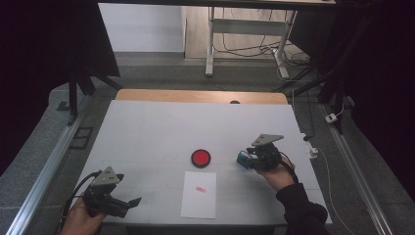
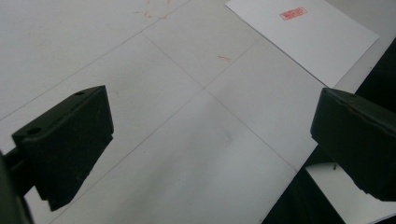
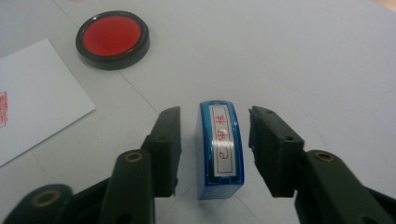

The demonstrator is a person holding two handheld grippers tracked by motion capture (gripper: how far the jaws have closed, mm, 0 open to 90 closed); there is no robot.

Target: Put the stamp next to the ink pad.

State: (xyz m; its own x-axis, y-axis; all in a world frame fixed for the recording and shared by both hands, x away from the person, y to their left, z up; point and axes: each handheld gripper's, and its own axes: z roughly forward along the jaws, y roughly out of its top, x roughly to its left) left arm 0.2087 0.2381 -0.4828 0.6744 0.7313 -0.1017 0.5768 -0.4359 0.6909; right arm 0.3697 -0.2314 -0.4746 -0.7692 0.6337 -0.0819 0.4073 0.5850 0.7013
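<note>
The blue stamp [image 3: 219, 149] is seen standing on the table [image 3: 303, 60] between the spread, untouching jaws of the right gripper [image 3: 215, 149], while the left gripper [image 2: 210, 140] is held wide open.

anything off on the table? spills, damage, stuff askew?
Minor only. Faint red ink smudges mark the table away from the paper. The paper, its red imprint, the ink pad and the blue stamp between the right gripper's open jaws look fine.

Right claw [image 3: 215, 154] parted (left claw [image 2: 210, 144] wide), both low.
</note>
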